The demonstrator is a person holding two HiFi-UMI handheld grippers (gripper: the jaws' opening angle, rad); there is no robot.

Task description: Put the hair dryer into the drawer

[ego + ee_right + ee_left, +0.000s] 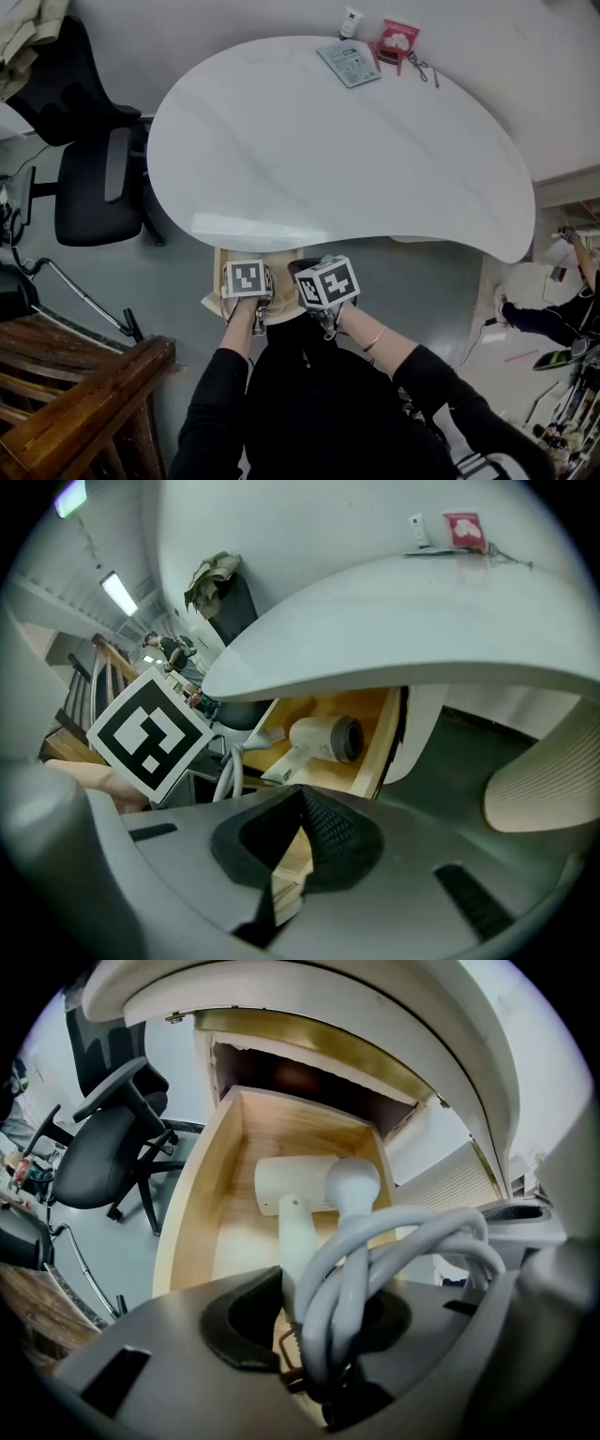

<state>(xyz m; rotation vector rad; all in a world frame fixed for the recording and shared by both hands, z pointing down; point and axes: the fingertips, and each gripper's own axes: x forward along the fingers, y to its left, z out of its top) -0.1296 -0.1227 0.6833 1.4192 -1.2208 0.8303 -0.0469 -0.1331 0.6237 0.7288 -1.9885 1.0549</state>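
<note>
Pinching looped cord point(375, 1269), L gripper point(323, 1372), white dryer point(300, 1185) in wood drawer point(187, 1213), R gripper point(300, 799) closed

I read one load-bearing surface: a white, kidney-shaped table point(328, 159) with a smooth top. Four items lie on it, all grouped at its far edge. A flat teal packet point(349, 64) lies nearest the centre. A white tube point(350, 22) lies just beyond it. A red-and-pink package point(397, 40) lies beside the packet, and a small metal tool point(419, 67) lies just right of the package.
</note>
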